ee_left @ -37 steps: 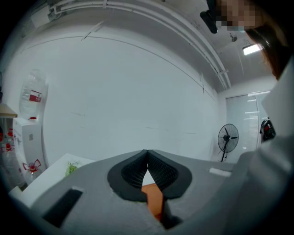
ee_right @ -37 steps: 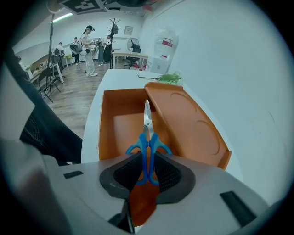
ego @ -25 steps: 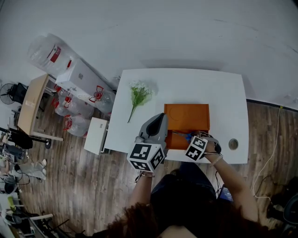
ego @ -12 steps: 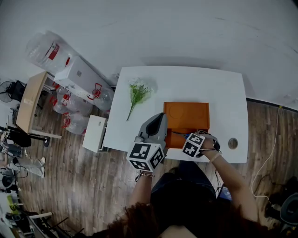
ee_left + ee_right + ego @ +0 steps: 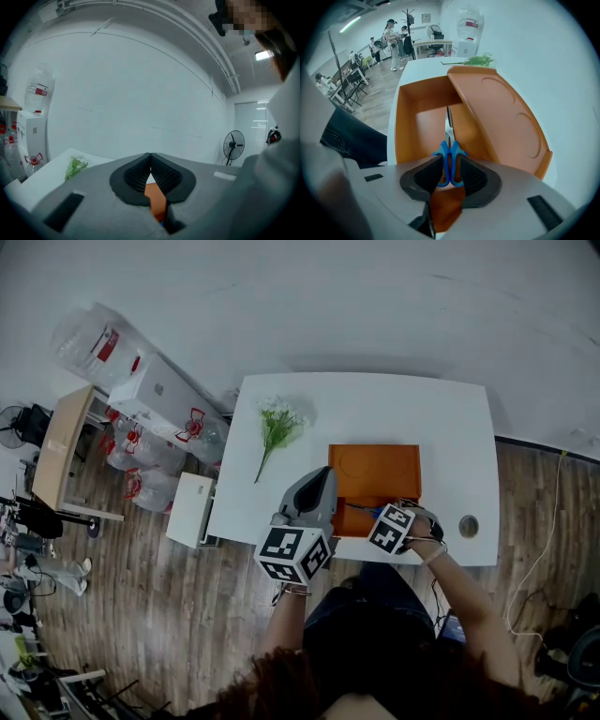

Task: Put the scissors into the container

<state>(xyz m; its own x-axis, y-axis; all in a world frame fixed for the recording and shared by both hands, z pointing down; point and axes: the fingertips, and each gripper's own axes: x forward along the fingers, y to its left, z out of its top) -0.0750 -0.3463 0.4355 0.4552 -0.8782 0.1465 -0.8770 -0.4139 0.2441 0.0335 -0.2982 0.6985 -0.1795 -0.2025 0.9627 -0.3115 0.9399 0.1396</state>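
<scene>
The scissors [image 5: 449, 157] have blue handles and steel blades. They stand between the pads of my right gripper [image 5: 450, 176], blades pointing down into the open orange container [image 5: 417, 122]. Its jaws are opening, and the pads still lie against the handles. The container's lid [image 5: 501, 117] leans open to the right. From the head view the right gripper [image 5: 377, 516] sits over the container's [image 5: 375, 474] near edge, and a bit of blue scissors [image 5: 378, 513] shows. My left gripper [image 5: 323, 480] hovers at the container's left side, shut and empty; in its own view the left gripper [image 5: 150, 155] tips meet.
A bunch of green and white flowers [image 5: 277, 432] lies on the white table [image 5: 375, 409] left of the container. A small round object [image 5: 469, 527] sits at the table's near right corner. Water bottles [image 5: 94, 343] and boxes stand on the floor to the left.
The right gripper has shifted slightly along the container's near edge. The left gripper has stayed in place.
</scene>
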